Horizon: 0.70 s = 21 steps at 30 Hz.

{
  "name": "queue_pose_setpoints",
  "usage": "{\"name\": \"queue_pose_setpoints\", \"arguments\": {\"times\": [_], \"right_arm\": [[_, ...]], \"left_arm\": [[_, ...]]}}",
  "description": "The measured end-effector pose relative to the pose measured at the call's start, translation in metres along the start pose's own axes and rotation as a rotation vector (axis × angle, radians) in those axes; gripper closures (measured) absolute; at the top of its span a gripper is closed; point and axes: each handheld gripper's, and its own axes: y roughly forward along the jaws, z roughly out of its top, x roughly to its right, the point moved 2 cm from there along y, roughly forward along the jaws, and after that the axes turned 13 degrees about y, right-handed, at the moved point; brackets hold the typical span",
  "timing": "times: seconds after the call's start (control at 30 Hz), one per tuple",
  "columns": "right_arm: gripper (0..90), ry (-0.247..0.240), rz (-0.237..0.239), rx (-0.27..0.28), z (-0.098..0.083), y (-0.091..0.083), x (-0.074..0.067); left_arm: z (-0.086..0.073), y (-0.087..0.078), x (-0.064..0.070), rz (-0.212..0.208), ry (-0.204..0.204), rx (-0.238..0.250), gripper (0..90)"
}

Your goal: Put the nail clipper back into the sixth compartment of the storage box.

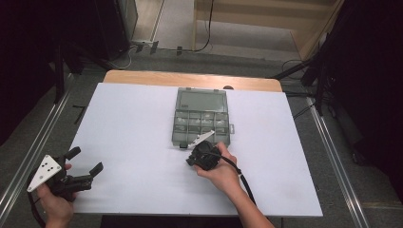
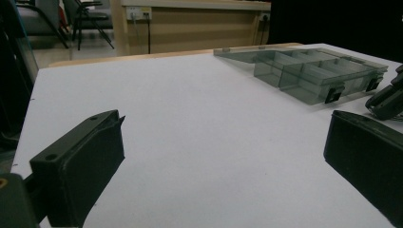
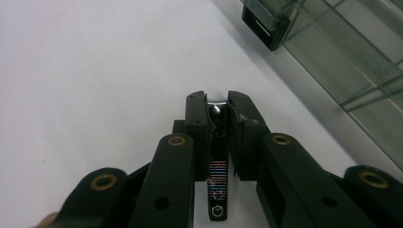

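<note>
Table: white sheet (image 1: 142, 128) over a wooden top, smooth and matte; the wood shows as a strip along the far edge in the high view.
Organizer box: clear grey plastic box (image 1: 200, 118) with divided compartments, lying flat at the middle of the sheet toward the far side; black latches on its near edge. The left gripper view shows its thin see-through walls from the side (image 2: 309, 71).
Left gripper: at the near left corner (image 1: 85, 166), jaws spread wide and holding nothing; its own view shows two blocky black jaws far apart over bare sheet.
Right gripper: just in front of the box's near edge (image 1: 192, 159), held in the right hand (image 1: 221, 173).
Held thing: in the right gripper view (image 3: 217, 111) the jaws are closed on a slim shiny metal piece (image 3: 217, 142), chrome at its rounded tip, with coloured stripes printed lower down; what it is I cannot tell.
</note>
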Motion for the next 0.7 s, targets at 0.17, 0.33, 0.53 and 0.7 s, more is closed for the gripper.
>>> {"name": "queue_pose_setpoints", "arguments": {"times": [0.17,0.33,0.53,0.7], "right_arm": [[81.3,0.004,0.004,0.019,0.0,-0.004,0.0],[81.3,0.017,0.013,0.042,0.002,-0.01,0.001],[81.3,0.028,0.02,0.074,0.005,-0.02,0.005],[81.4,0.037,0.029,0.092,0.008,-0.027,0.005]], "left_arm": [[0.0,0.0,0.0,-0.001,-0.003,0.002,0.0],[0.0,0.0,0.0,-0.002,-0.003,0.002,0.0],[0.0,0.0,0.0,-0.003,0.0,0.002,0.0],[0.0,0.0,0.0,-0.003,0.002,0.001,0.0]]}}
